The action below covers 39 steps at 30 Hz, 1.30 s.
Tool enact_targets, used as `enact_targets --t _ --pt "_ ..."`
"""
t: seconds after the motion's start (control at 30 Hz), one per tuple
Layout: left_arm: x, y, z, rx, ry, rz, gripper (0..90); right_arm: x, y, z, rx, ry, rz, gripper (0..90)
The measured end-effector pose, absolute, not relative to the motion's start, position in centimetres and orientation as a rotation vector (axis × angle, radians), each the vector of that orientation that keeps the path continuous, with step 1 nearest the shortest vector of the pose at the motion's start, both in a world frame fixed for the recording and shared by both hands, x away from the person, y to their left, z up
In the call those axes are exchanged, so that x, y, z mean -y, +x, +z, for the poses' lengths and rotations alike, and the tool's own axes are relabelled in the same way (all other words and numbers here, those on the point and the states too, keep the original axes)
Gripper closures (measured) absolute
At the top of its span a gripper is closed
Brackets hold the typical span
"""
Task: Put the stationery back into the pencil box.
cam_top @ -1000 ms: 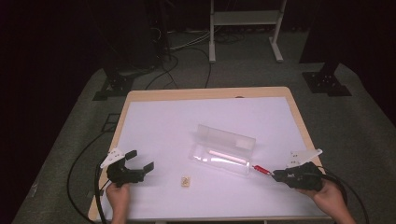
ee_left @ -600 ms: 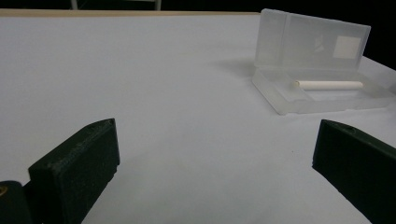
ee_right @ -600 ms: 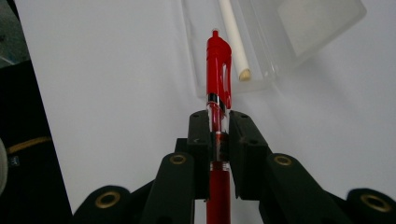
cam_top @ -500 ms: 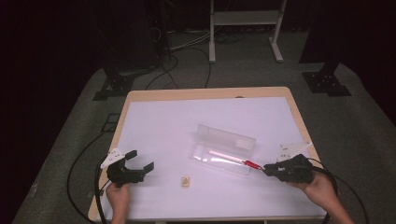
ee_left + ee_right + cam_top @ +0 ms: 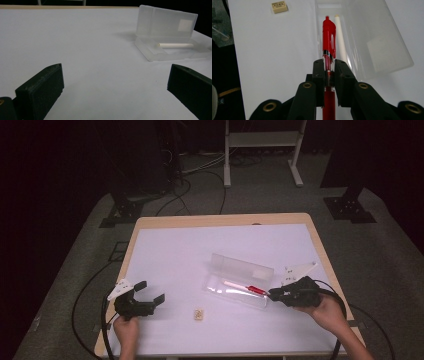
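- The right gripper (image 5: pixel 270 294) is clamped on a red plastic pen (image 5: pixel 329 57); in the right gripper view its two black jaws pinch the clear part of the barrel, with the clip end pointing away over the case.
- A second ago that gripper sat near the table's right edge with the pen tip short of the case; half a second ago it was closer; now the pen's far end (image 5: pixel 256 289) reaches over the open tray of the clear plastic pencil case (image 5: pixel 235 294). The right hand (image 5: pixel 325 310) has carried it inward toward the case.
- The case lies near the middle of the white table top (image 5: pixel 190 250), lid (image 5: pixel 166 22) standing open behind the tray, and a white stick-shaped pen or pencil (image 5: pixel 175 45) already lies in the tray.
- The left gripper (image 5: pixel 149 297) has kept its place near the table's front left, jaws spread wide and holding nothing, well apart from the case.
- A small beige eraser (image 5: pixel 199 314) lies on the table between the two grippers, untouched.
- Judged from this, the red pen is about to be laid beside the white one; lowering and releasing remain, and the eraser looks likely to follow.
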State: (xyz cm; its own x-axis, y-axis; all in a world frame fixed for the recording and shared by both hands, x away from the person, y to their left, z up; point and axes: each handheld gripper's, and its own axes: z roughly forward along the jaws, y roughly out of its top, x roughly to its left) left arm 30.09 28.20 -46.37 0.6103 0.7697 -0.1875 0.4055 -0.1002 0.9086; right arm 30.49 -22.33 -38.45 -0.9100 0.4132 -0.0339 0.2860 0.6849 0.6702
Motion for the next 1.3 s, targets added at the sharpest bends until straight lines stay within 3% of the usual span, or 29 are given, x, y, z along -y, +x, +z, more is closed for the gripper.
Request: enact_targets --t 1.3 --pt "-28.2 30.1 -46.4 -0.966 1.710 0.404 0.0 16.6 33.6 -38.2 -2.755 0.473 1.008 78.6"
